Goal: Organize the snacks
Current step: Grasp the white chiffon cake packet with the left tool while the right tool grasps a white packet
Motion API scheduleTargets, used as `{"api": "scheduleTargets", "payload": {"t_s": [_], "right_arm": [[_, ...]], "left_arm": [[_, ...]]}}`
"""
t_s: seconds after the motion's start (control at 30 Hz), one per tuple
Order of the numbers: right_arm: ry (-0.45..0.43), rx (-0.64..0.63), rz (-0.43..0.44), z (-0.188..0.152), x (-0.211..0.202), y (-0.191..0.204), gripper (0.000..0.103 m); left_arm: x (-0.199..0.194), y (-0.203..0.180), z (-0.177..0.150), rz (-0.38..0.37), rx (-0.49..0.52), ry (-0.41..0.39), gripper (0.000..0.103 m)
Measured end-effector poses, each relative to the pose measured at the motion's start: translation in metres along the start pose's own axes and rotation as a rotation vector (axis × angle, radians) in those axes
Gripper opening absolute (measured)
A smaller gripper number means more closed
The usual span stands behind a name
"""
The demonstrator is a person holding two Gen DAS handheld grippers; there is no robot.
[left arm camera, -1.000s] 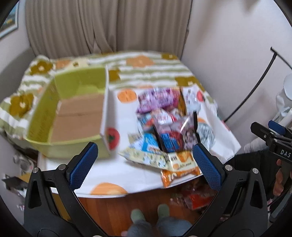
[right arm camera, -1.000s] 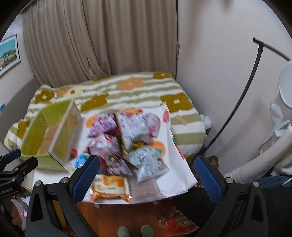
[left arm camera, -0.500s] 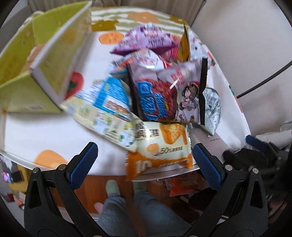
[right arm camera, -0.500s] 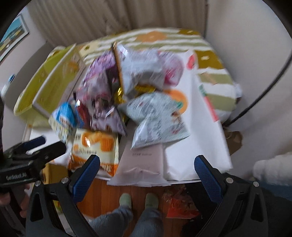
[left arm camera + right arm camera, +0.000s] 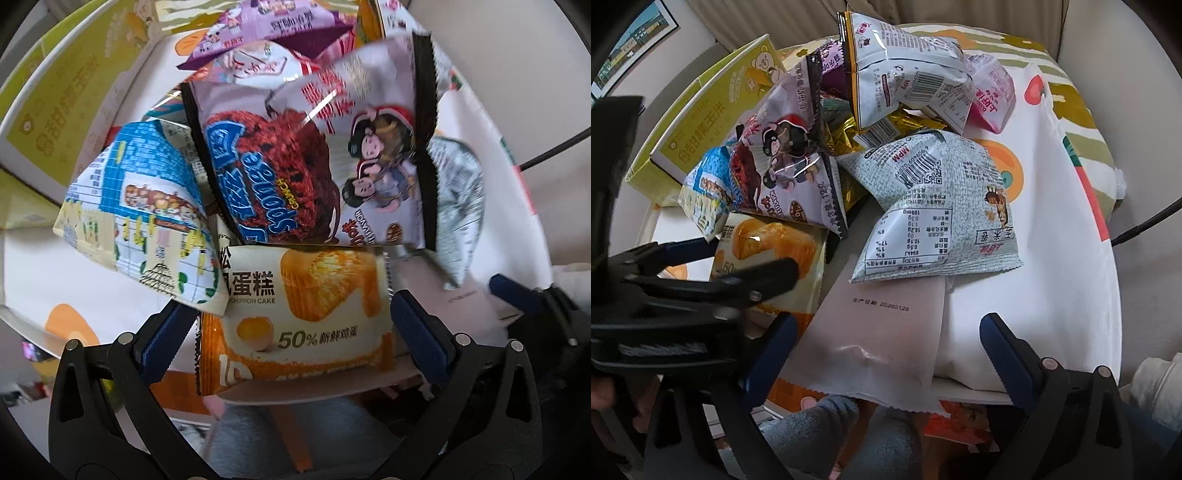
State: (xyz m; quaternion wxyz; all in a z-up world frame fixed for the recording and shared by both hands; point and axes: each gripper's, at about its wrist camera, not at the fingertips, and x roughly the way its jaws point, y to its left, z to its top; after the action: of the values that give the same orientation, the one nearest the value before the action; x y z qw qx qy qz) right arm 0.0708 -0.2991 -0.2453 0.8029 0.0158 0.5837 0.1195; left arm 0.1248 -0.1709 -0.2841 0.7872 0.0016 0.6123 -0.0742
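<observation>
Two grippers: both tipped steeply down over the snack pile at the table's (image 5: 1071,258) near edge.
Left gripper (image 5: 291,332): fingers spread, straddling the chiffon cake pack (image 5: 306,314); no pad pressing it yet.
Right gripper (image 5: 886,347): fingers released, jaws just been closing slightly, around the pale pink pack (image 5: 879,332), not clamped.
Green box (image 5: 713,110): waits beside pile, likely the destination.
</observation>
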Motion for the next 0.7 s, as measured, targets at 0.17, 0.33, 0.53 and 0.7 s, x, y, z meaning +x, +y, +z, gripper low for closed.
{"api": "scheduleTargets", "payload": {"t_s": [0.17, 0.33, 0.53, 0.7], "right_arm": [[0.019, -0.007, 0.023, 0.003, 0.007, -0.001, 0.09], [0.039, 0.011, 0.052, 0.005, 0.017, -0.005, 0.085], [0.068, 0.048, 0.097, 0.004, 0.033, -0.006, 0.078], [0.068, 0.071, 0.113, 0.005, 0.035, -0.008, 0.072]], "left_arm": [[0.018, -0.006, -0.001, 0.006, 0.006, 0.025, 0.101], [0.025, 0.003, -0.004, -0.082, -0.027, 0.042, 0.092], [0.02, 0.017, -0.006, -0.097, -0.018, 0.037, 0.083], [0.019, 0.032, -0.004, -0.102, -0.032, 0.039, 0.082]]}}
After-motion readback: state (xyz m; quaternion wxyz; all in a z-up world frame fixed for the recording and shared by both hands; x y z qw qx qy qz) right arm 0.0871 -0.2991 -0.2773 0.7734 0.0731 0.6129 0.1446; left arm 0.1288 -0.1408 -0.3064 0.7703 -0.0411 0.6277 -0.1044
